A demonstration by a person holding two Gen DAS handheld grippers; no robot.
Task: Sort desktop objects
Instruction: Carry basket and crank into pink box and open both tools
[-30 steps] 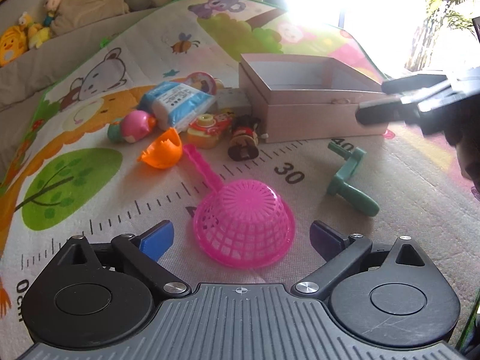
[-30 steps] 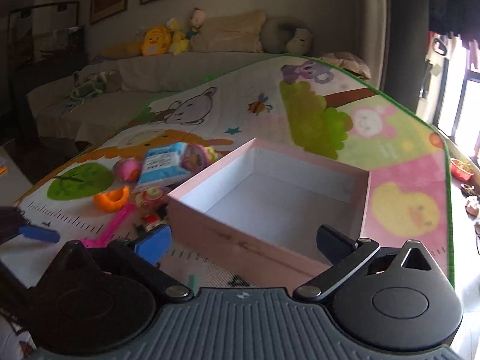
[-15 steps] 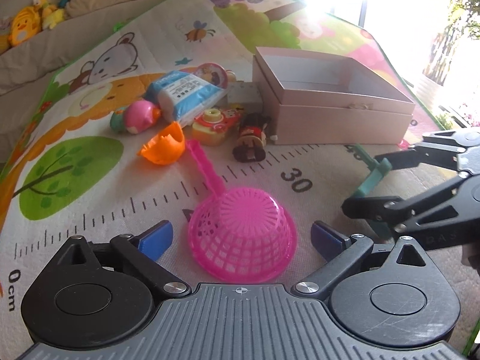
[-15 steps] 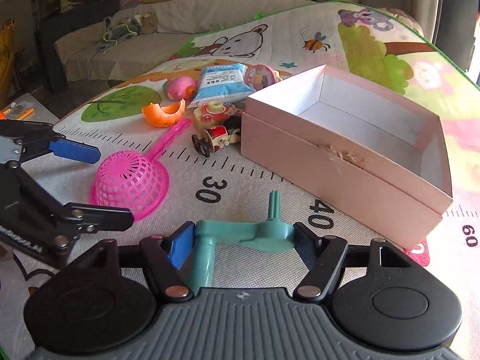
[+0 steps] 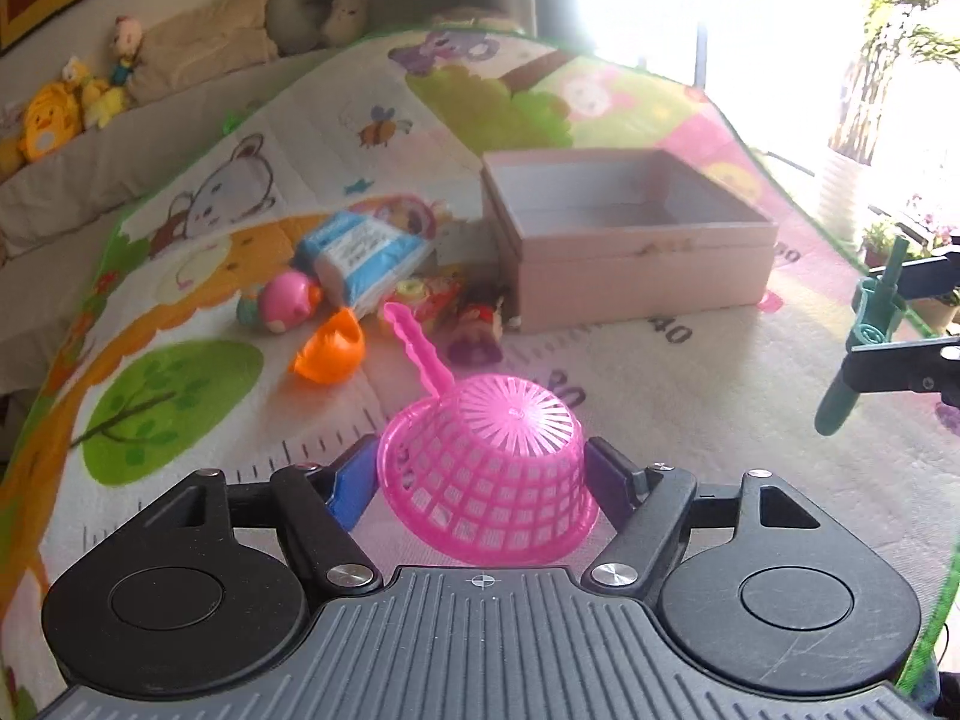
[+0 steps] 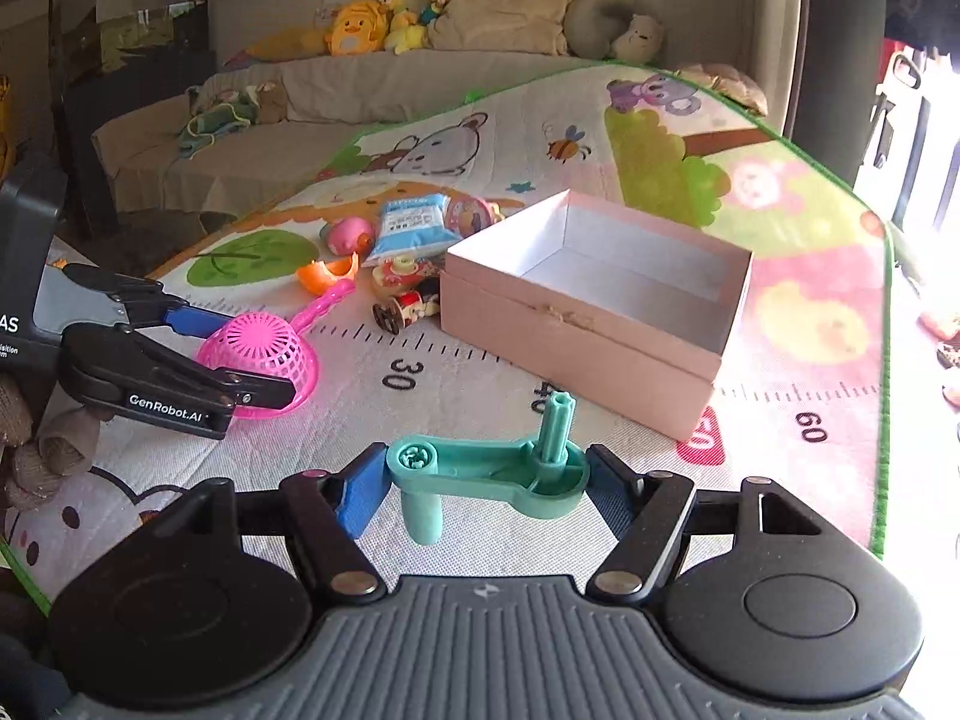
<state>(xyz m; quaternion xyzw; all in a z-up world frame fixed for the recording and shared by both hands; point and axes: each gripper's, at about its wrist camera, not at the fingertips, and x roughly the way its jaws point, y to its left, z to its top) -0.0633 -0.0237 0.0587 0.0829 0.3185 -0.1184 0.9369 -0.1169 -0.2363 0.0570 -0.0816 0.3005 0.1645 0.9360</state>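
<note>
Left wrist view: left gripper [image 5: 480, 480], jaws just closed in, clamped on upturned pink strainer basket [image 5: 489, 468], lifted clear of play mat [image 5: 690, 420]. Open pink box [image 5: 630, 240] beyond, on mat; orange shell [image 5: 330, 351] and tissue pack [image 5: 360, 258] left of box.

Right wrist view: right gripper [image 6: 483, 480], jaws likewise just closed, clamped on teal crank handle [image 6: 486, 471], raised above mat, near box's front corner. Left gripper visible far left, holding basket.
</note>
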